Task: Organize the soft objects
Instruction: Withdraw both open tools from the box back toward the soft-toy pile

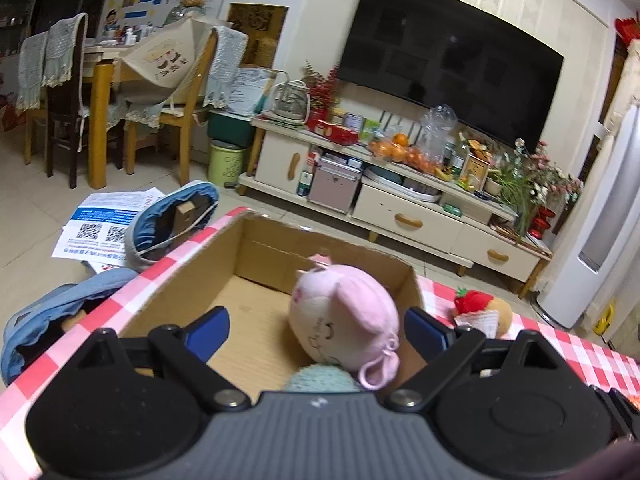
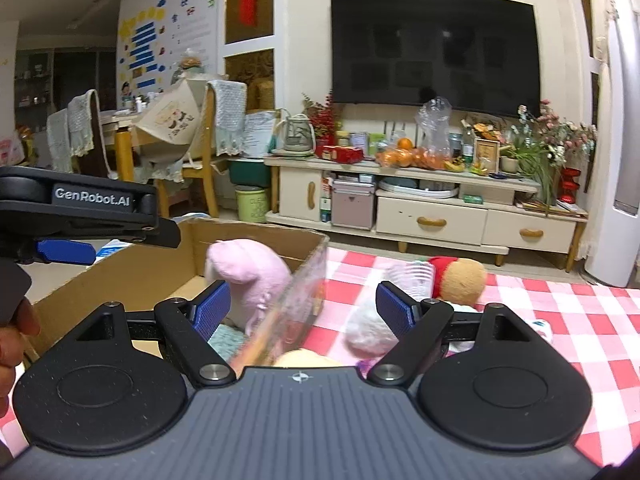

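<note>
Plush toys were partly sorted — a pink stuffed pig (image 1: 344,316) and a pale teal fuzzy toy (image 1: 320,378) lay in the open brown cardboard box (image 1: 192,276), a tan bear in red (image 2: 460,280) and a white fluffy toy (image 2: 366,328) waited on the red-checked counter (image 2: 560,320) — with both left tongs (image 1: 316,332) and right tongs (image 2: 304,312) wide and empty.

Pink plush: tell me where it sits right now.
The pink plush lies inside the cardboard box, against its right wall, between the open left gripper fingers. A teal soft item lies just nearer the camera.

The left gripper (image 1: 316,330) tilts down over the cardboard box (image 1: 192,276), jaws spread wide and empty. The right gripper (image 2: 304,308) sits beside that box, jaws apart, gripping nothing.
</note>
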{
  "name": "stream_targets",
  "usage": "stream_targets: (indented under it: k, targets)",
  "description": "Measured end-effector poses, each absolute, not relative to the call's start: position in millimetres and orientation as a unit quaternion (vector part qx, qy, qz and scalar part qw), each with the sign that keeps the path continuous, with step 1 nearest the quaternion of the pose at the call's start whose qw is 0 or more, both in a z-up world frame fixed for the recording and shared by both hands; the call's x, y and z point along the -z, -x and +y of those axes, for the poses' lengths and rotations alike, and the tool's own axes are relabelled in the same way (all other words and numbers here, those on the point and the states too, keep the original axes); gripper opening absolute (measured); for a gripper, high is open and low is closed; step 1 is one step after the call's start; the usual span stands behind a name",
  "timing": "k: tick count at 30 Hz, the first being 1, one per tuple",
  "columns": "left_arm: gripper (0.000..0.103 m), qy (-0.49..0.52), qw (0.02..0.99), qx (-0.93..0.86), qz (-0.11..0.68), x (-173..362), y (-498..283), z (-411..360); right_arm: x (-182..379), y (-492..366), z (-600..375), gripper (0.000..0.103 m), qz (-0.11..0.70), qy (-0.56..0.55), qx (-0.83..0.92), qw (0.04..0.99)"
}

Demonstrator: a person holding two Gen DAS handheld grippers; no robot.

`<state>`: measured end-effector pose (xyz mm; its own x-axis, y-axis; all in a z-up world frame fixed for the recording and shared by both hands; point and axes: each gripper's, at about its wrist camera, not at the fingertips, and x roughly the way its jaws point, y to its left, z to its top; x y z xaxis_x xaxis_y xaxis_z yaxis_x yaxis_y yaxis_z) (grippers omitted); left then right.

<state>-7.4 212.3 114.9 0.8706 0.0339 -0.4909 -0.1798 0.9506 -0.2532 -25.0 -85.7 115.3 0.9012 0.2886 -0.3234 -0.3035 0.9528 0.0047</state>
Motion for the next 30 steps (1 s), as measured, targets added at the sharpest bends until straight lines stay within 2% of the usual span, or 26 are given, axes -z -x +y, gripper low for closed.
stream_targets:
  k: [30]
  targets:
    - [0.094, 0.075, 0.965, 0.003, 0.25, -109.7, 13.9, 127.2, -104.1, 32.9, -97.2, 0.1, 0.163, -0.018, -0.059, 0.985]
